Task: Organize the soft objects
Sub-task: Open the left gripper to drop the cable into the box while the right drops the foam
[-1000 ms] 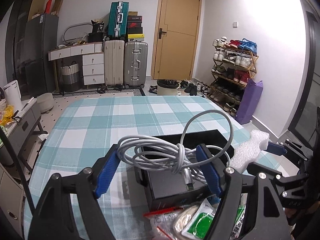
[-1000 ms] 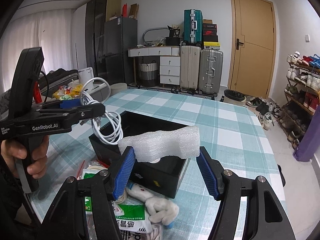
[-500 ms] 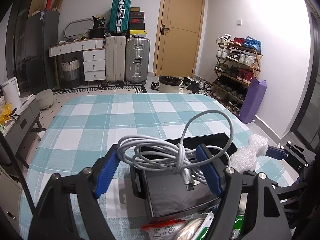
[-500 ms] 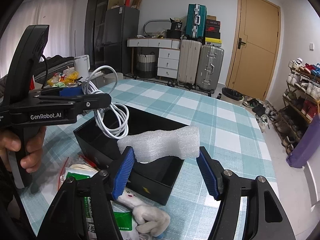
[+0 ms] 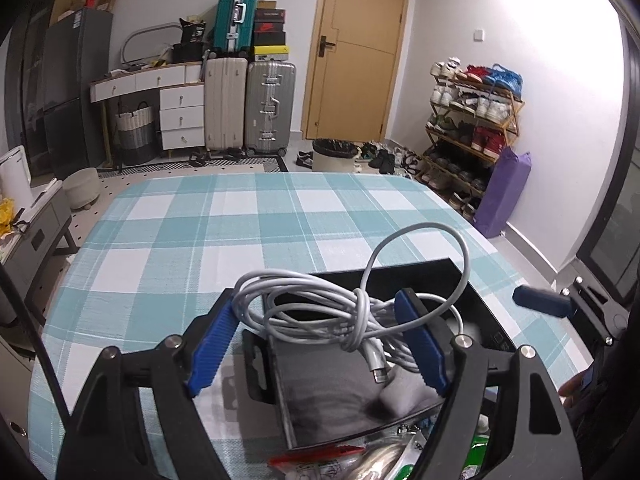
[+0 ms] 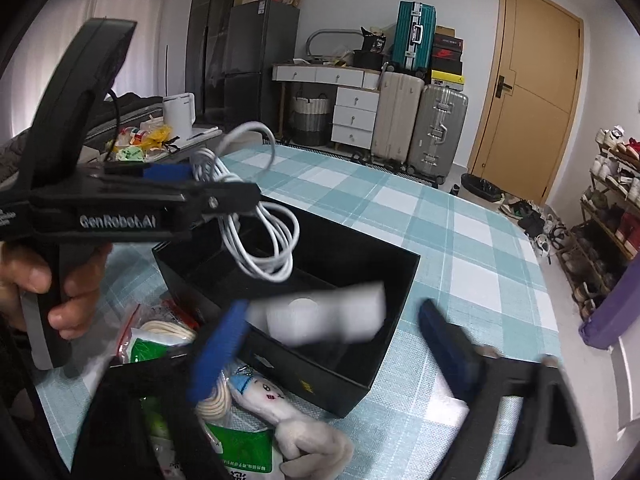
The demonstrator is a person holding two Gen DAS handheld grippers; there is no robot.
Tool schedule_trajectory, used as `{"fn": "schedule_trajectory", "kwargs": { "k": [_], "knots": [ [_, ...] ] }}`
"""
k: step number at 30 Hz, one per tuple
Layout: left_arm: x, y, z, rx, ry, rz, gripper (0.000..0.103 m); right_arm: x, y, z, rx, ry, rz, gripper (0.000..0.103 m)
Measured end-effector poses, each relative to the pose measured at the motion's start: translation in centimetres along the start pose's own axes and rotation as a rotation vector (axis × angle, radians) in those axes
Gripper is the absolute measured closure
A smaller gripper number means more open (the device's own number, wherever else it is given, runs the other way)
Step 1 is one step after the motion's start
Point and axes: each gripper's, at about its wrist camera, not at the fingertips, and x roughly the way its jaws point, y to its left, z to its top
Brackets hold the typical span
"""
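Observation:
My left gripper (image 5: 316, 302) hangs over the open black box (image 5: 440, 272) with a coiled white cable (image 5: 320, 320) between its blue pads. Its jaws are opening, but the coil still spans both pads. The right wrist view shows that cable (image 6: 260, 248) dangling into the box (image 6: 320, 376). My right gripper (image 6: 334, 308) has its jaws opening wide. The white foam piece (image 6: 320, 316) is blurred between them above the box's near wall, and the right pad stands apart from it. A hand (image 6: 24, 276) grips the left tool's handle.
On the teal checked tablecloth (image 5: 240, 232), in front of the box, lie a white plush toy (image 6: 288, 420), a green-and-white packet (image 6: 240, 452) and a red-edged zip bag (image 5: 320, 456). The table's right edge drops to the floor beside a shoe rack (image 5: 472, 120).
The right jaws have sprung apart and let go of the foam, which now blurs lower over the box. Both grippers have come closer to the box. The left one still carries the cable.

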Motion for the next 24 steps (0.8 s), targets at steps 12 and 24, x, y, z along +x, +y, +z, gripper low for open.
{"fn": "schedule_trajectory", "kwargs": {
  "k": [12, 24],
  "knots": [
    [-1.3, -1.7, -0.5, 0.068, 0.025, -0.046, 0.0, -1.3, -0.9, -1.3, 0.043, -0.001, -0.061, 0.001],
    [-5.1, -1.3, -2.2, 0.101, -0.006, -0.024, 0.0, -3.7, -1.1, -2.5, 0.128, -0.019, -0.027, 0.001]
  ]
}}
